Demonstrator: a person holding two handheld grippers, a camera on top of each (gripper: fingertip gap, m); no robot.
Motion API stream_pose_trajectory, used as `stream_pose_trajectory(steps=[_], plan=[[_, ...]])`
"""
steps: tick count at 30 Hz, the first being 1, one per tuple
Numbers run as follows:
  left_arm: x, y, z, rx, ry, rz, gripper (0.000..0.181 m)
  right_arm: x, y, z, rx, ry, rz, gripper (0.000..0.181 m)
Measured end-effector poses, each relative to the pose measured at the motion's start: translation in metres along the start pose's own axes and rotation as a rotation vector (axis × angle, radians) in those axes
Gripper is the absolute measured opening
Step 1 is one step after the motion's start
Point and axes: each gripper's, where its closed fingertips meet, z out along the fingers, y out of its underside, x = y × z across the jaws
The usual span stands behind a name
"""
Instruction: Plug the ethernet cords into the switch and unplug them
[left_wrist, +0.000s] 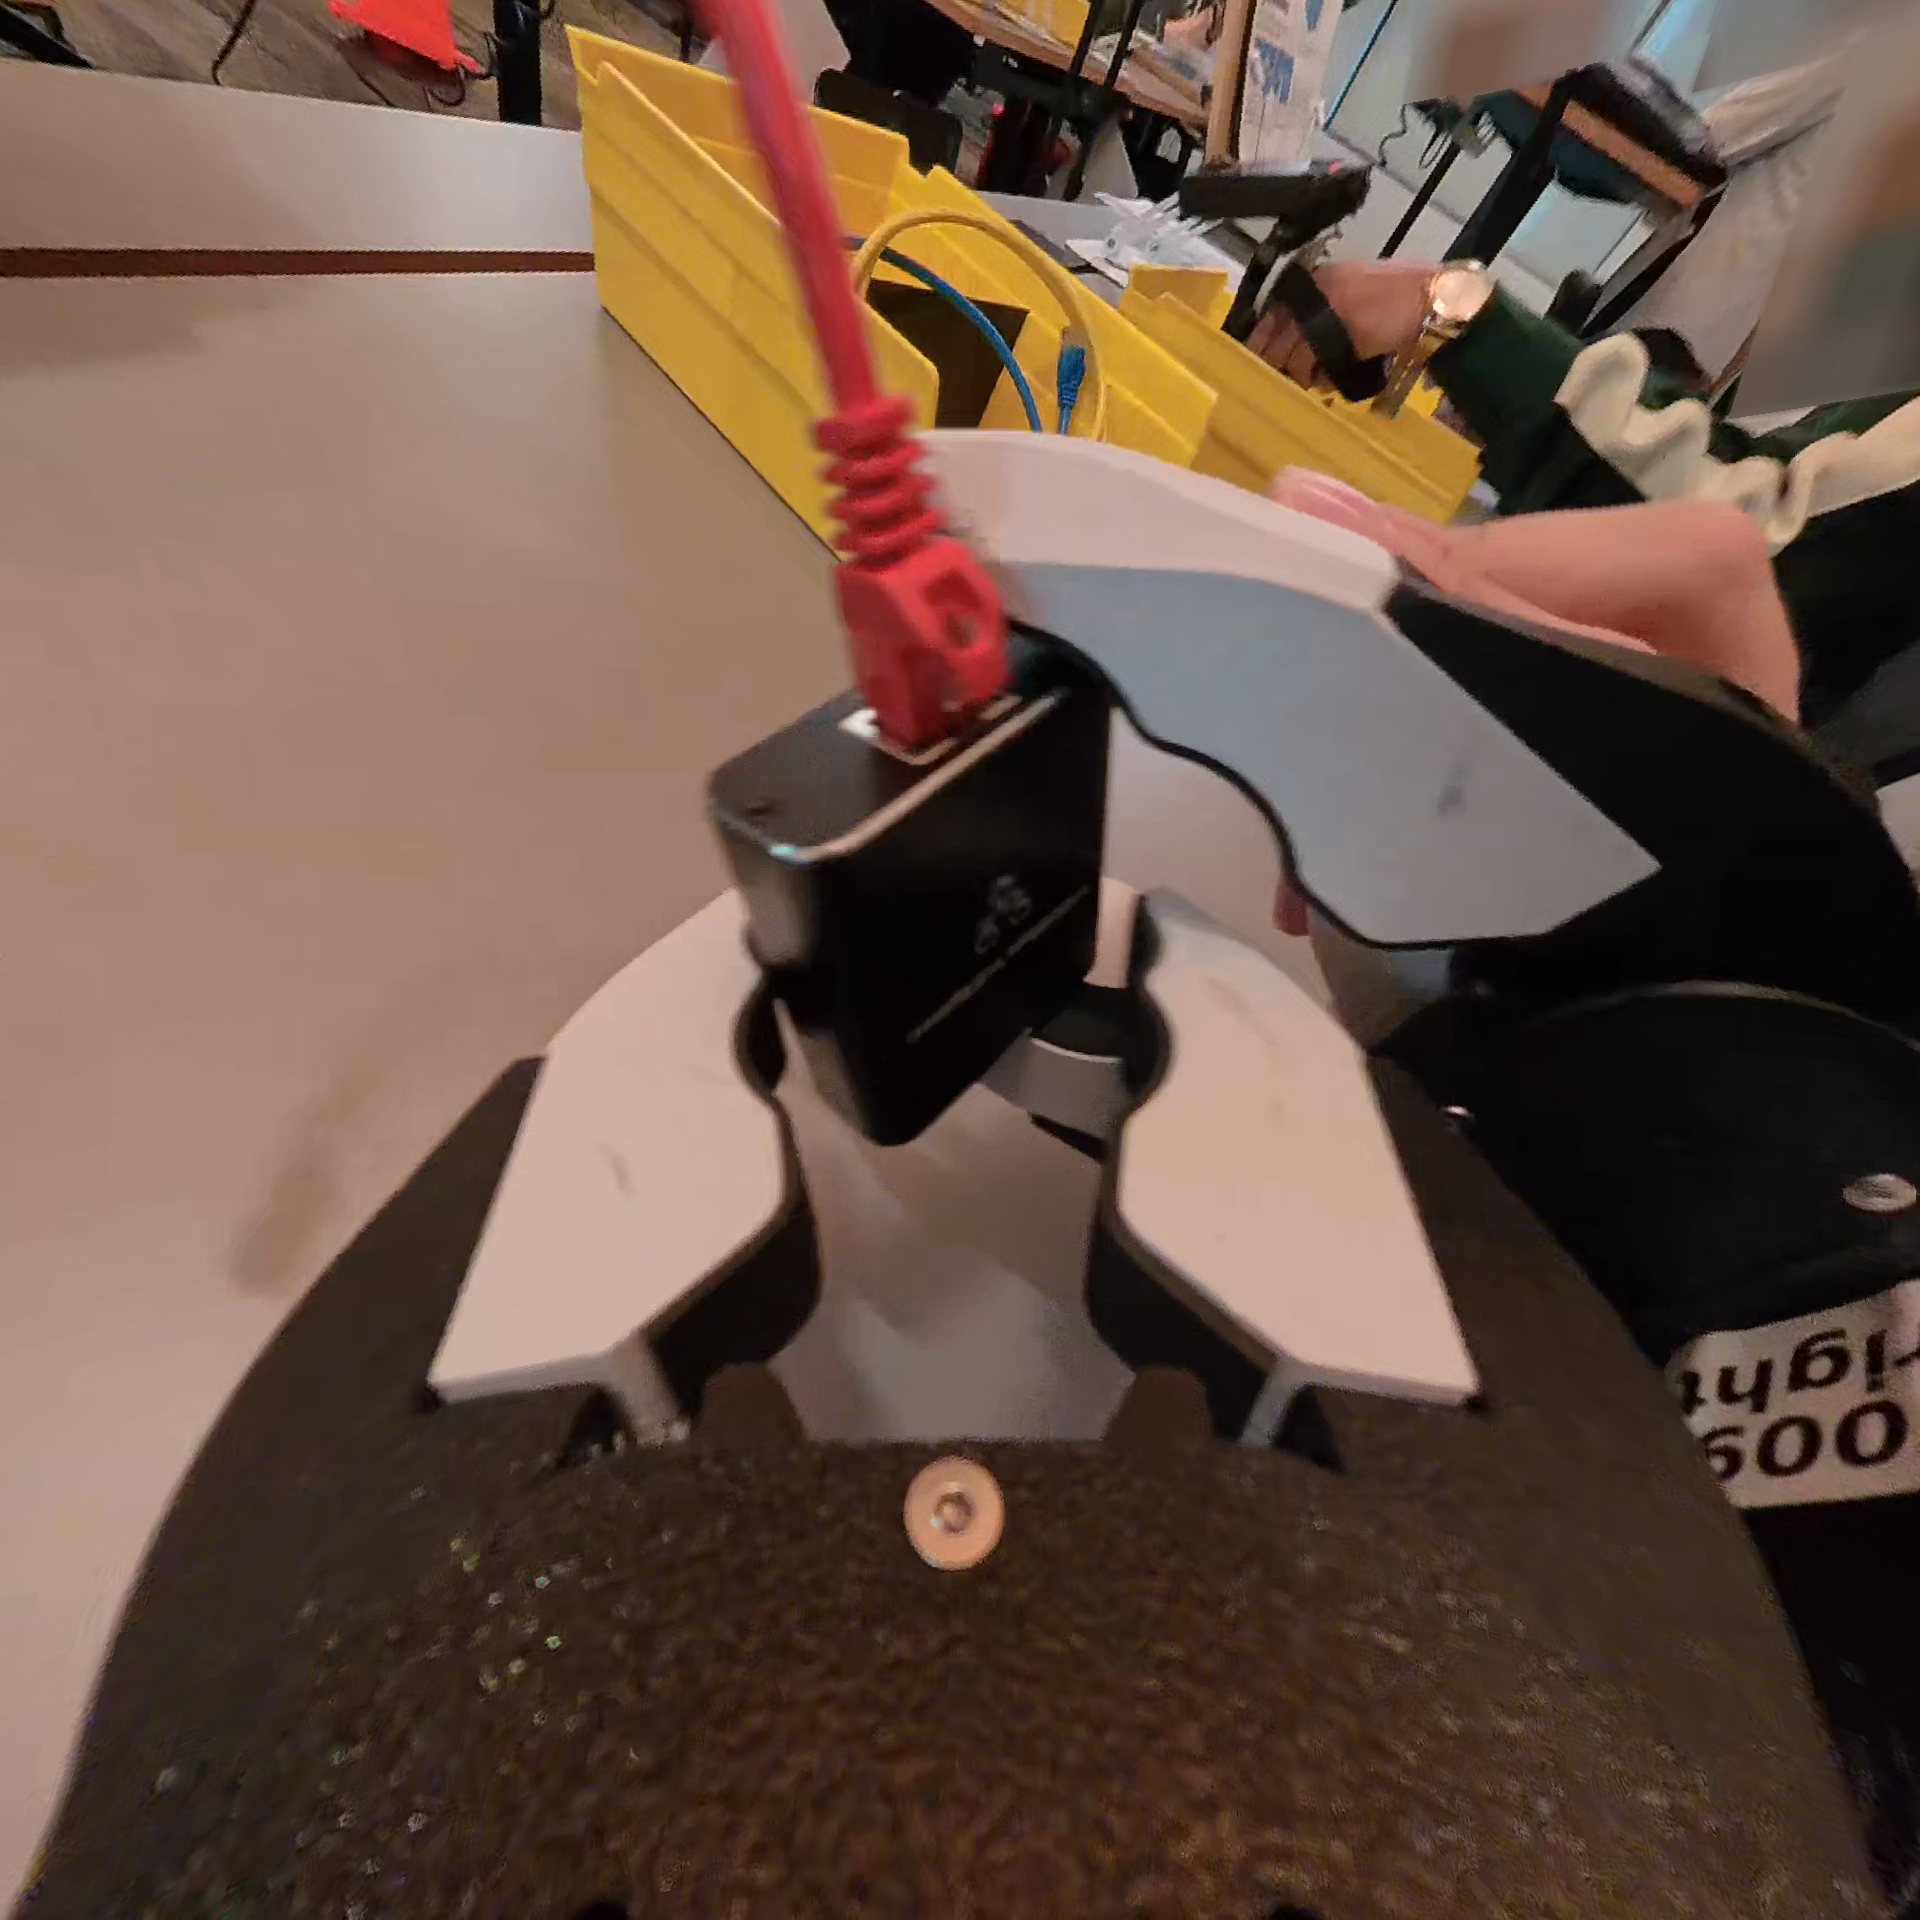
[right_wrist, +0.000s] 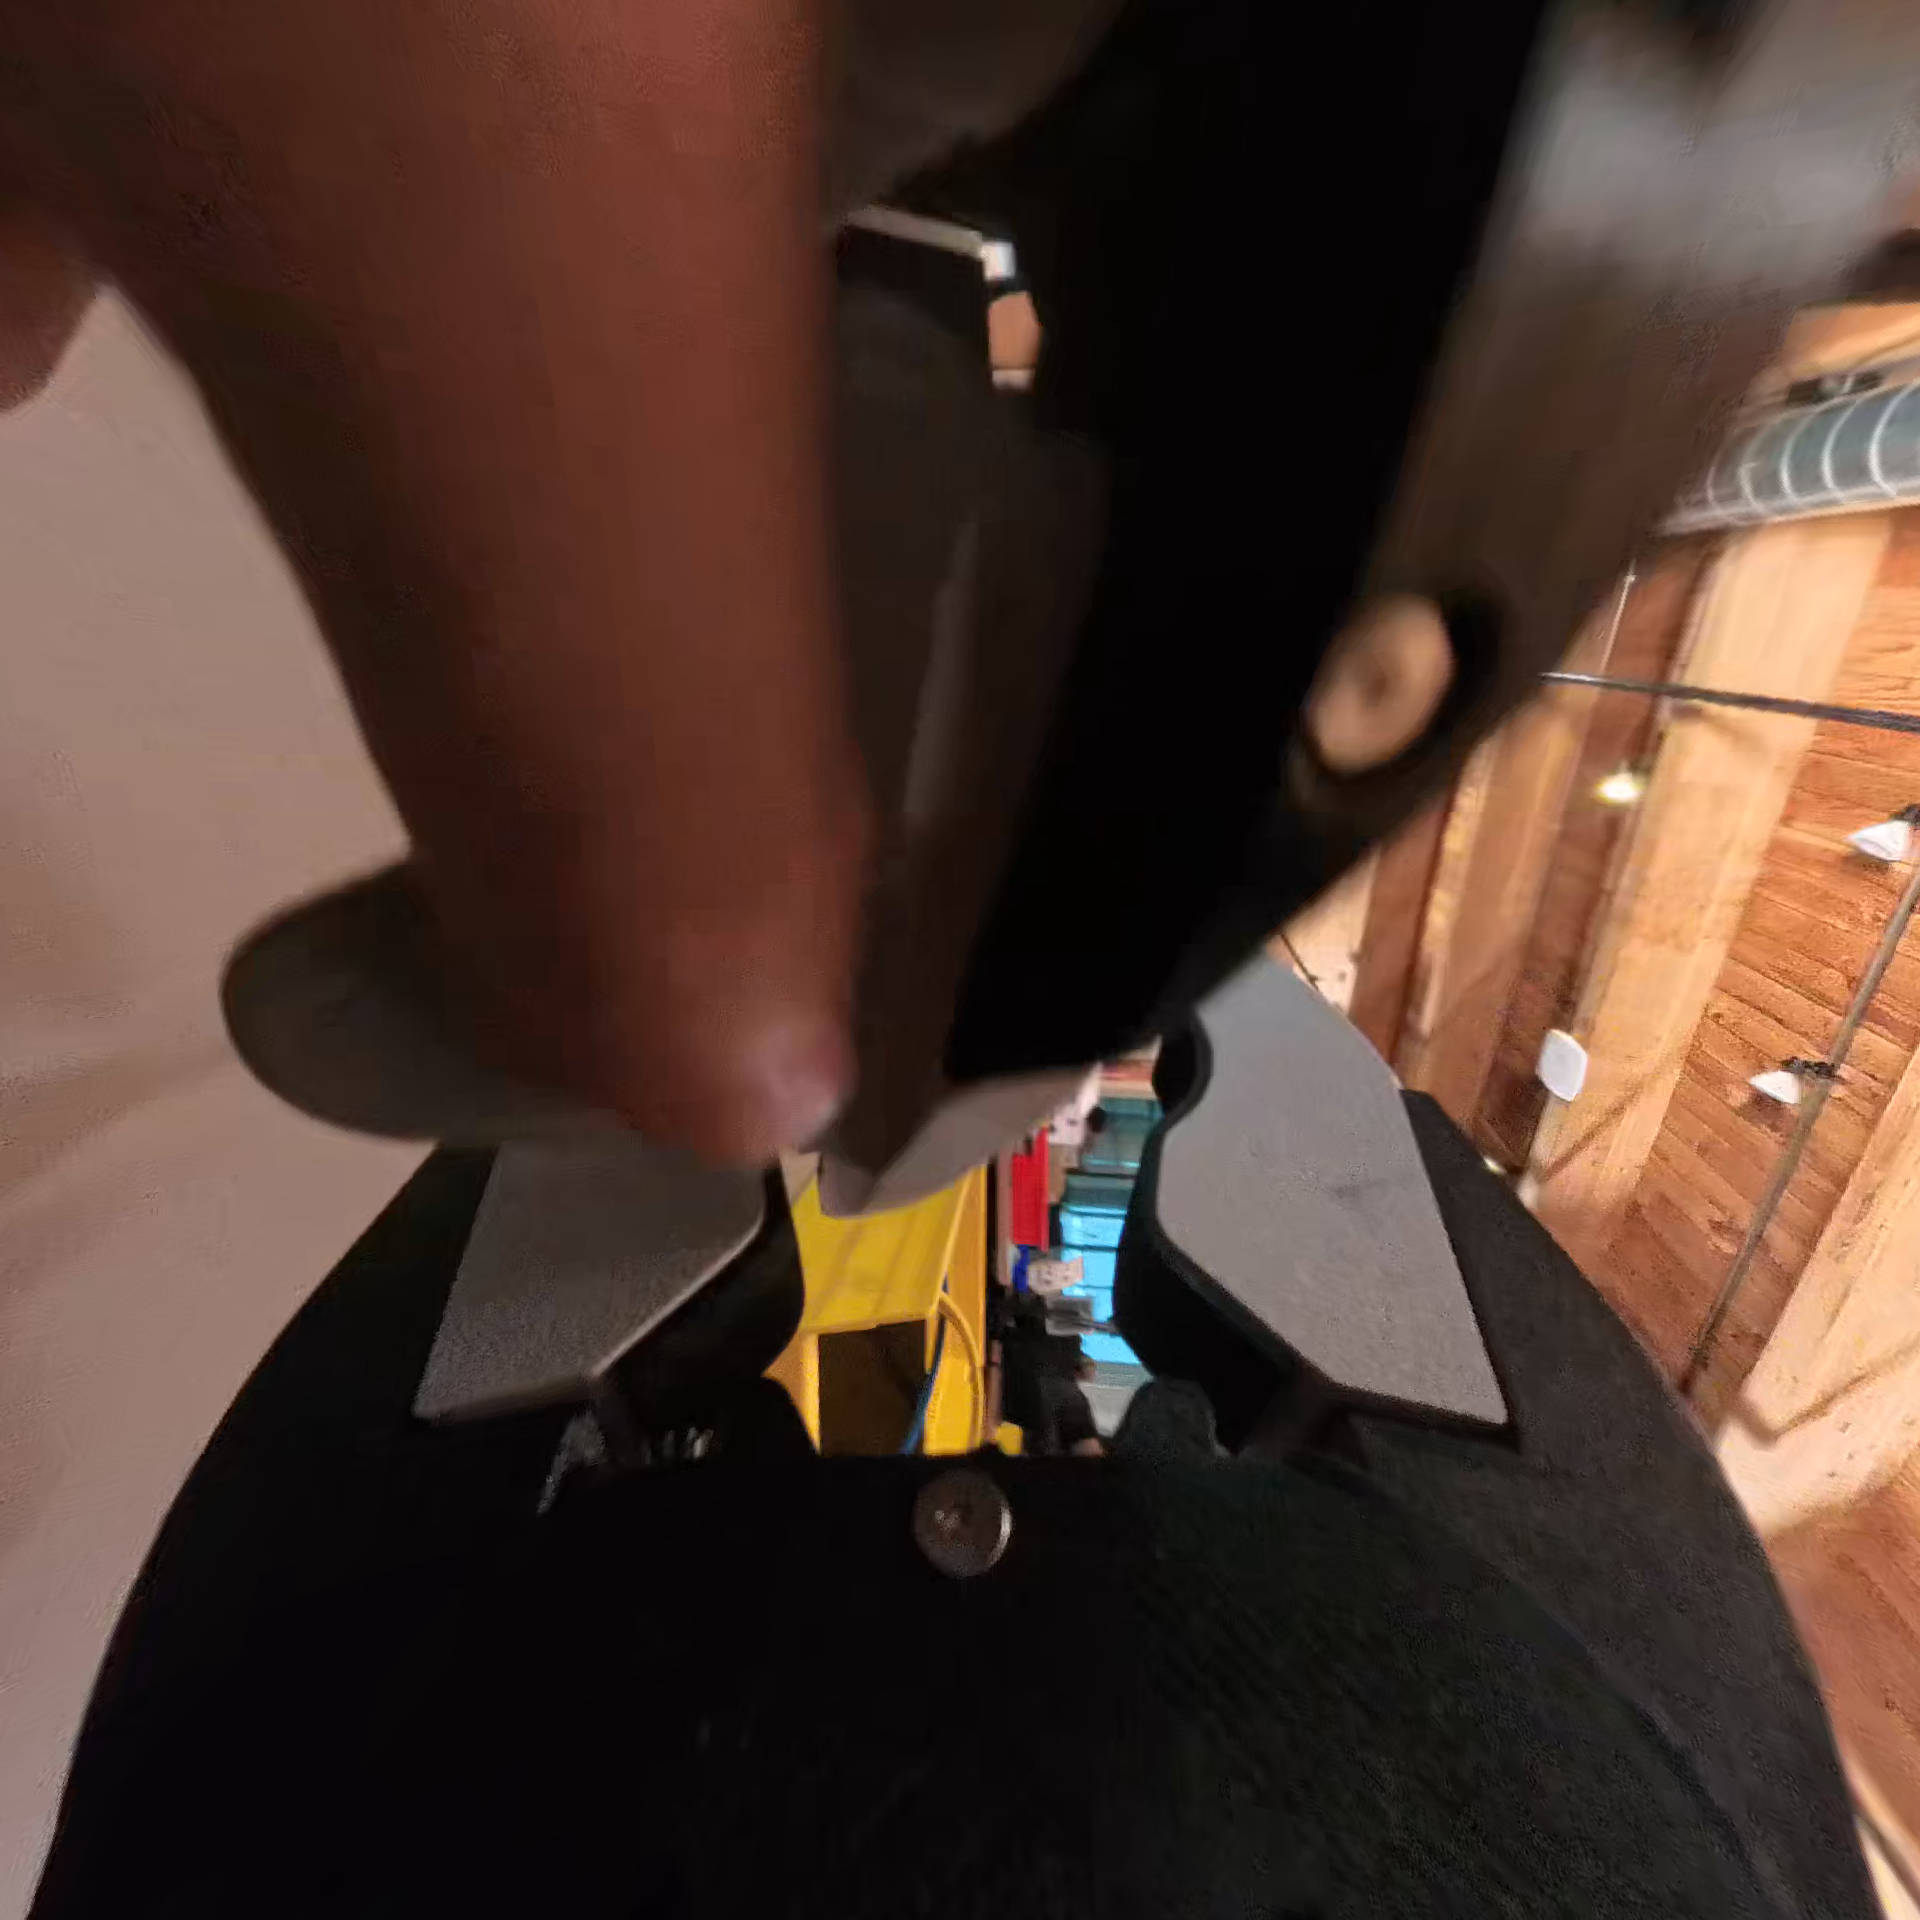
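Observation:
In the left wrist view my left gripper (left_wrist: 935, 997) is shut on a small black switch (left_wrist: 935, 935) and holds it tilted above the beige table (left_wrist: 312, 623). A red ethernet cord (left_wrist: 790, 208) comes down from above, and its red plug (left_wrist: 914, 644) sits in a port on the switch's top. My right gripper reaches in from the right, and one white finger (left_wrist: 1247, 707) touches the plug's side. In the right wrist view the right gripper (right_wrist: 987, 1122) has its jaws apart with nothing between them. A blurred hand (right_wrist: 571, 623) hides its left fingertip.
Yellow bins (left_wrist: 707, 270) stand behind the switch and hold a blue cord (left_wrist: 997, 343) and a yellow cord (left_wrist: 1039, 239). A hand with a gold watch (left_wrist: 1455, 296) is behind the bins at the right. The table stretches to the left.

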Motion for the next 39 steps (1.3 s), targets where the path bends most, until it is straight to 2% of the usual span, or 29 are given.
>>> stream_pose_trajectory(steps=[1, 3, 4, 5, 9, 11, 13, 15, 17, 20, 22, 26, 27, 31, 34, 36, 39], plan=[[0.001, 0.0, 0.0, 0.004, 0.041, -0.009, 0.054, -0.001, 0.002, -0.001, 0.013, -0.023, 0.042, 0.074], [0.009, -0.002, -0.005, 0.016, 0.181, -0.007, 0.041, -0.006, 0.004, -0.003, 0.077, -0.134, 0.184, 0.074], [0.014, -0.003, -0.01, 0.022, 0.268, -0.013, 0.025, -0.01, 0.002, -0.006, 0.136, -0.22, 0.251, 0.073], [0.014, -0.004, -0.014, 0.025, 0.317, -0.032, 0.024, -0.012, -0.003, -0.011, 0.208, -0.299, 0.323, 0.073], [0.012, 0.003, -0.025, -0.018, 0.403, 0.054, 0.024, -0.002, -0.014, -0.034, 0.445, -0.547, 0.672, 0.098], [0.016, 0.004, -0.032, -0.035, 0.458, 0.06, 0.024, 0.003, -0.014, -0.042, 0.501, -0.697, 0.85, 0.095], [0.021, 0.008, -0.04, -0.064, 0.521, 0.075, 0.024, 0.009, -0.022, -0.055, 0.614, -0.862, 1.018, 0.077], [0.026, 0.015, -0.047, -0.115, 0.589, 0.089, 0.024, 0.02, -0.028, -0.062, 0.71, -0.952, 1.174, 0.047], [0.026, 0.019, -0.049, -0.131, 0.601, 0.104, 0.024, 0.015, -0.034, -0.068, 0.739, -1.068, 1.228, 0.032], [0.026, 0.027, -0.048, -0.171, 0.601, 0.132, 0.024, 0.009, -0.035, -0.065, 0.729, -1.086, 1.23, 0.021], [0.028, 0.03, -0.048, -0.18, 0.612, 0.16, 0.024, 0.005, -0.034, -0.066, 0.719, -1.113, 1.214, 0.022], [0.03, 0.032, -0.047, -0.189, 0.61, 0.184, 0.024, -0.013, -0.034, -0.069, 0.671, -1.174, 1.111, 0.036], [0.03, 0.033, -0.046, -0.192, 0.608, 0.197, 0.024, -0.013, -0.035, -0.072, 0.699, -1.185, 1.104, 0.026], [0.03, 0.028, -0.048, -0.153, 0.605, 0.222, 0.024, -0.002, -0.038, -0.068, 0.727, -1.198, 1.278, 0.024], [0.02, 0.013, -0.043, -0.039, 0.493, 0.315, 0.032, 0.011, -0.03, -0.051, 0.74, -1.097, 1.539, 0.024], [0.005, -0.008, -0.039, 0.098, 0.312, 0.402, 0.043, 0.02, -0.016, -0.033, 0.716, -1.022, 1.878, 0.024], [0.001, -0.036, -0.044, 0.307, 0.074, 0.617, 0.054, 0.029, 0.007, -0.019, 0.787, -0.932, 2.369, 0.024]])
